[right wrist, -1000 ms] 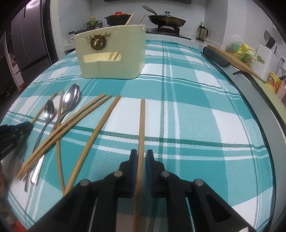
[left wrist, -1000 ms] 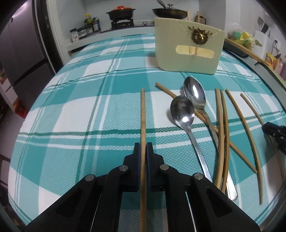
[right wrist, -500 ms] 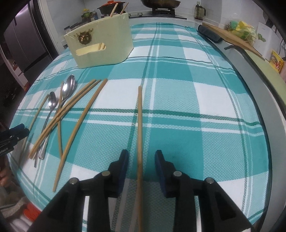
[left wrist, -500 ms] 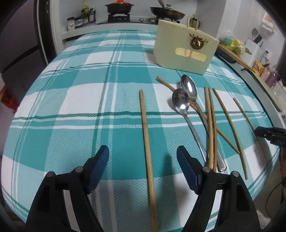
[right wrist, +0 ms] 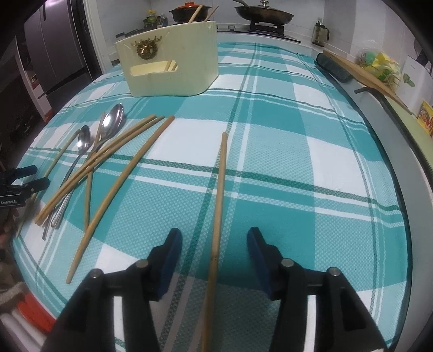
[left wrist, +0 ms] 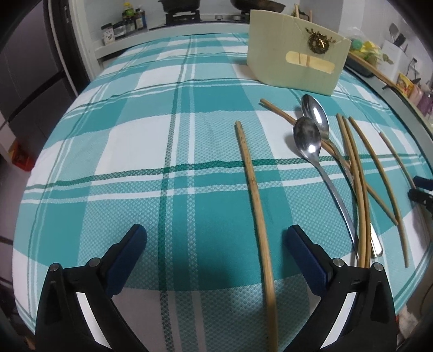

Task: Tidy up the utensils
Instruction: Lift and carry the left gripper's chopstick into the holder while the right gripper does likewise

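Now both grippers are hanging over the near edge of the desk (left wrist: 67, 151), which is covered by a teal and white checked cloth (right wrist: 311, 189). The left gripper (left wrist: 215, 238) is standing with its fingers (left wrist: 130, 260) spread wide apart, having just been opening, and a single chopstick (left wrist: 253, 189) is lying flat on the cloth between them, nearer the right-hand finger and touched by neither. The right gripper (right wrist: 215, 243) is showing its fingers (right wrist: 169, 260) partly apart, also just been opening, with another chopstick (right wrist: 220, 184) lying loose on the cloth between them and running away toward the far edge.

Between the two grippers, near the near edge, a loose heap of utensils is lying: two metal spoons (left wrist: 311, 135) with their bowls toward the far edge, and several more chopsticks (left wrist: 354, 168) crossing over and under the spoon handles. One further chopstick is lying a little apart on the heap's right side in the right wrist view.

Toward the far edge a cream utensil holder (right wrist: 173, 65) is standing upright, with a gold ornament on its front, a slot below that, and two chopsticks sticking up out of its top. Beyond the desk, a stove with a red-lidded pot (right wrist: 189, 10) and a pan (right wrist: 263, 12) is showing against the wall.
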A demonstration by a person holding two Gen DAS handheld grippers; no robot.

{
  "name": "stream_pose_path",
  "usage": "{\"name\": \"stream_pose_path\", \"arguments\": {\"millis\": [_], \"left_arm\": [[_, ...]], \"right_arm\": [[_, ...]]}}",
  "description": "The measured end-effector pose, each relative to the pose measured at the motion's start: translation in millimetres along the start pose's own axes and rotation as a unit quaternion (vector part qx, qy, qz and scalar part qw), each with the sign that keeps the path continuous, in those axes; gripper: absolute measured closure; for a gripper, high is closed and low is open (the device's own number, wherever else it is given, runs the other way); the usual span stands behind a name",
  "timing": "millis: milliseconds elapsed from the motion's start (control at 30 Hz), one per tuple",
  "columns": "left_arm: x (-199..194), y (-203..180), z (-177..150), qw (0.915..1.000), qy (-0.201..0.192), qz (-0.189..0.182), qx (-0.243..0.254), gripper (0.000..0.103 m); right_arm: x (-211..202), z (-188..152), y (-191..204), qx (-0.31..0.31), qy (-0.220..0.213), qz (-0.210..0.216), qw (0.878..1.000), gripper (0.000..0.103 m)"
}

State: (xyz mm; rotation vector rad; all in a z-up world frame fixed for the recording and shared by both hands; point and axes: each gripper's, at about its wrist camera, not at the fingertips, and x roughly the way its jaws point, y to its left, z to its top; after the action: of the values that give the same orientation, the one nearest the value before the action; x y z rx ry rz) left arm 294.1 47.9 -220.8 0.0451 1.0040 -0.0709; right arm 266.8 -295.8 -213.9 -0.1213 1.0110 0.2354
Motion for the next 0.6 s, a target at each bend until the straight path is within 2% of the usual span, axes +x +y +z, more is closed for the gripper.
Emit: {"name": "stream_pose_path", "arguments": {"millis": [100,167,233,333,400,467,533,600], "left_arm": [[0,1,-2,1.0,-0.006,-0.003,-0.001,0.0],[1,2,1,0.9999,0.004,-0.008,0.007,0.0],[3,2,6,0.9995,0.02,-0.018,0.019,0.0],[6,4,15,0.9979,0.045,-0.035,0.033,0.001],[7,4,21,0.9966,0.055,-0.047,0.039,0.002],[11,2,30,0.9952,0.063,-0.057,0.049,0.008],[17,-4,40,0.9943,0.07,-0.046,0.067,0.014],[22,-9,50,0.9931,0.073,-0.045,0.08,0.018]], "right_arm": [[2,2,4,-0.002,0.008,-0.006,1.0,0.039],[4,3,6,-0.007,0.011,0.006,1.0,0.027],[5,2,13,-0.029,0.009,-0.001,1.0,0.025],[5,5,9,-0.032,0.019,0.013,0.999,0.025],[6,10,6,-0.037,0.04,0.024,0.998,0.027],[7,17,3,-0.038,0.056,0.029,0.997,0.035],[11,27,2,-0.043,0.07,0.034,0.996,0.048],[16,37,1,-0.051,0.082,0.038,0.995,0.053]]}}
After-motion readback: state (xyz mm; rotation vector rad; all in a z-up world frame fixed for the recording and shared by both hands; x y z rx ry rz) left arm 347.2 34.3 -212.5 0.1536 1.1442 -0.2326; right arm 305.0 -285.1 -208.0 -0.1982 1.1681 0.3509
